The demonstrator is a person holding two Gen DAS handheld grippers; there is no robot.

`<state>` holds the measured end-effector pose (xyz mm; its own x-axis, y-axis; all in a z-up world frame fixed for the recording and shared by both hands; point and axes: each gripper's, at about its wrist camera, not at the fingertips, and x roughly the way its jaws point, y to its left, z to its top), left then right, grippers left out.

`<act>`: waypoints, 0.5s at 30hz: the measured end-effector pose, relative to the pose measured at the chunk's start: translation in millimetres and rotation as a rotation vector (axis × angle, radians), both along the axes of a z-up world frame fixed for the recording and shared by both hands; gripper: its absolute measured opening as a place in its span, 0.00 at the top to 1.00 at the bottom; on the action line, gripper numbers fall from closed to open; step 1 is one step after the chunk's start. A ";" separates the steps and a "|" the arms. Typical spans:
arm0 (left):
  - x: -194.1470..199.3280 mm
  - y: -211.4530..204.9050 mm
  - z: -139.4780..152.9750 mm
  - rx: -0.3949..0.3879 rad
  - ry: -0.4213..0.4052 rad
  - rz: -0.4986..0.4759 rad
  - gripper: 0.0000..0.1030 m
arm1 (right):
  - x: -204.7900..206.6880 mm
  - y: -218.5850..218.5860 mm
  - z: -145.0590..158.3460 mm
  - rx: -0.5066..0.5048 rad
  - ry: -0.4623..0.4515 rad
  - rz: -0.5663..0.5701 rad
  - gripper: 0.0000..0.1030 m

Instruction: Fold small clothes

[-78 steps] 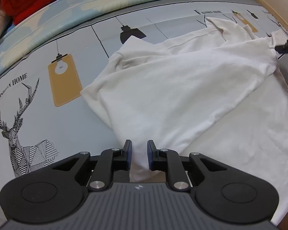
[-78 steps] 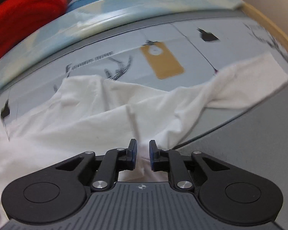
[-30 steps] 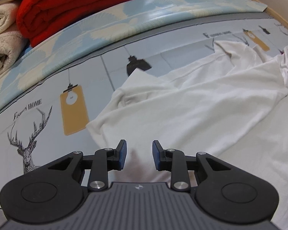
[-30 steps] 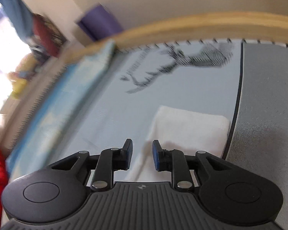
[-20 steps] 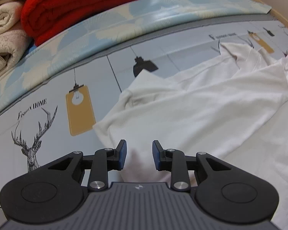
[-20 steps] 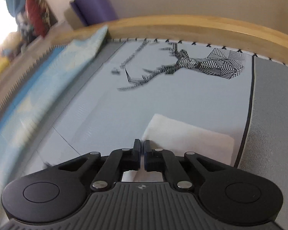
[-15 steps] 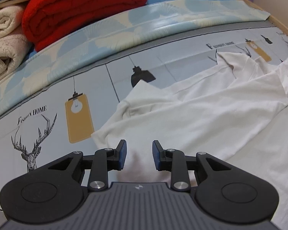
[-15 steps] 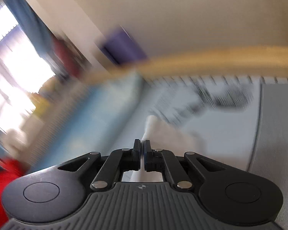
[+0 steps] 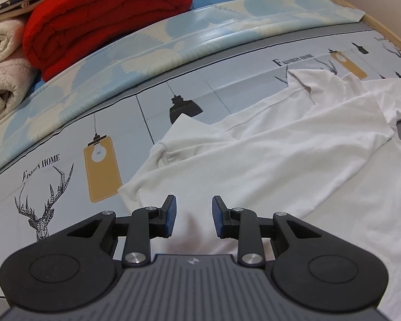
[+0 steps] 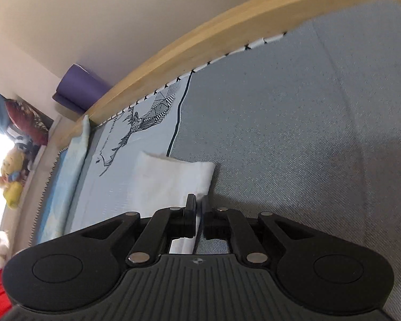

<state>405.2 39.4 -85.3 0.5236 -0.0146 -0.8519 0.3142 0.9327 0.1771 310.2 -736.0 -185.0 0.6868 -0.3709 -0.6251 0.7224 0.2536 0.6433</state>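
Observation:
A white shirt (image 9: 267,160) lies spread and partly folded on the printed bed sheet (image 9: 66,160). My left gripper (image 9: 193,216) hovers over its near left part, open, with nothing pinched between the fingers. In the right wrist view the shirt's white sleeve (image 10: 171,182) stretches away from my right gripper (image 10: 198,214). Its jaws stand almost together with the sleeve's edge between them, and they are just starting to open. The rest of the shirt is hidden in that view.
A red folded blanket (image 9: 104,18) and cream towels (image 9: 2,61) are stacked at the far left on a blue patterned cover (image 9: 200,34). A wooden bed frame (image 10: 200,42) runs along the far edge, with a purple roll (image 10: 80,91) and soft toys (image 10: 10,182) beyond it.
The right gripper shut on the sleeve, then swung sideways and rolled with it. The left gripper stayed open over the shirt, hardly moving.

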 end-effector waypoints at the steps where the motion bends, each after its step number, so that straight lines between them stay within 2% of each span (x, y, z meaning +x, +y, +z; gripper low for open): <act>1: 1.3 0.0 -0.6 0.000 0.002 0.002 0.68 | 1.2 -1.0 -0.1 -0.011 -0.002 0.002 0.94; 3: 2.4 -2.1 -1.4 0.001 0.003 -0.004 0.68 | 4.1 0.7 -3.5 -0.011 0.007 0.005 0.92; 10: 0.5 -4.5 -7.1 0.014 0.014 -0.030 0.68 | 12.7 -9.2 -8.7 -0.012 -0.020 0.010 0.93; 15: -4.5 9.4 5.5 -0.010 -0.009 -0.001 0.68 | 15.0 1.9 8.9 -0.082 -0.025 0.000 0.98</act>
